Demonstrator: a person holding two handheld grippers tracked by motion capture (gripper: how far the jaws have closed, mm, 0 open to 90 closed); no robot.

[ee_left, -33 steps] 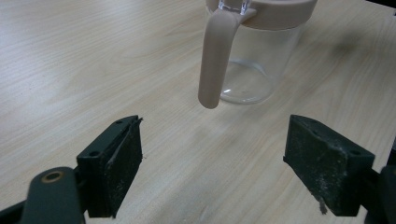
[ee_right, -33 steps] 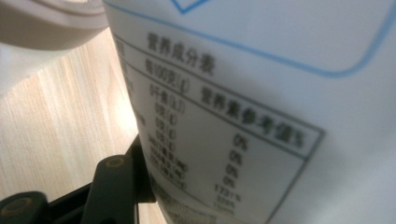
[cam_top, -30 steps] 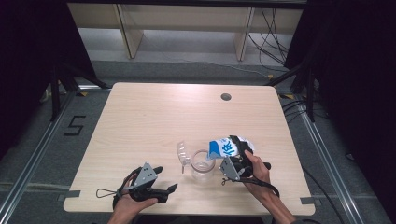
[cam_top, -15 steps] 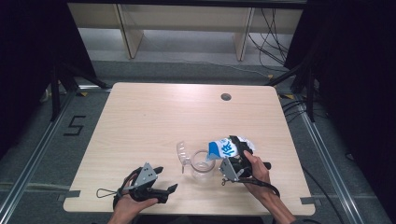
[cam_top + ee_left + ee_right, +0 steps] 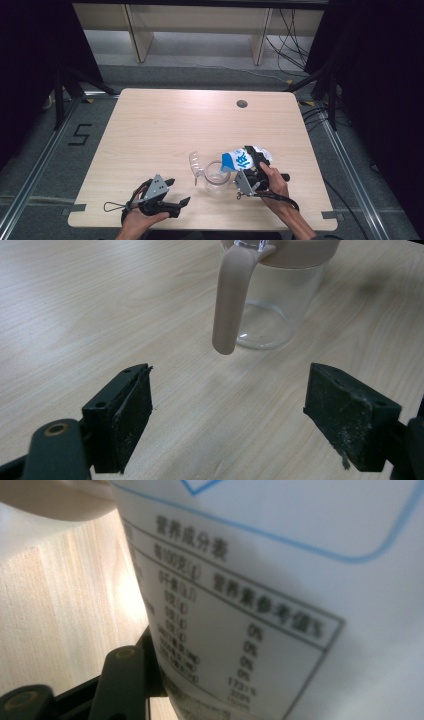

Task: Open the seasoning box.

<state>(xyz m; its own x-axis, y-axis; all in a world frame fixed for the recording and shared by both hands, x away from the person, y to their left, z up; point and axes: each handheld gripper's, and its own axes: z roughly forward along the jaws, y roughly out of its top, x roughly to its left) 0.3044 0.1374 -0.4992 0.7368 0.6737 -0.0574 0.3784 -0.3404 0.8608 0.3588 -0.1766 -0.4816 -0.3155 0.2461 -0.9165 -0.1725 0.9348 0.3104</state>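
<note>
We see a light wooden table (image 5: 165, 130) from above. Near its front edge stands a clear plastic jug with a beige rim and handle (image 5: 216, 173). The right gripper (image 5: 250, 172) is clamped on a white and blue plastic bag with printed writing (image 5: 241, 159). It holds the bag tilted, with the bag's left end over the jug's rim. In the right gripper view the bag (image 5: 280, 590) sits very close, pressed against one black jaw, and the jug's beige rim (image 5: 55, 500) is at the top left. The left gripper (image 5: 167, 196) rests low by the front edge, near the jug but apart from it. Its jaws are wide apart with nothing between them. In the left gripper view the jug (image 5: 270, 295) stands upright just ahead, its handle toward us.
</note>
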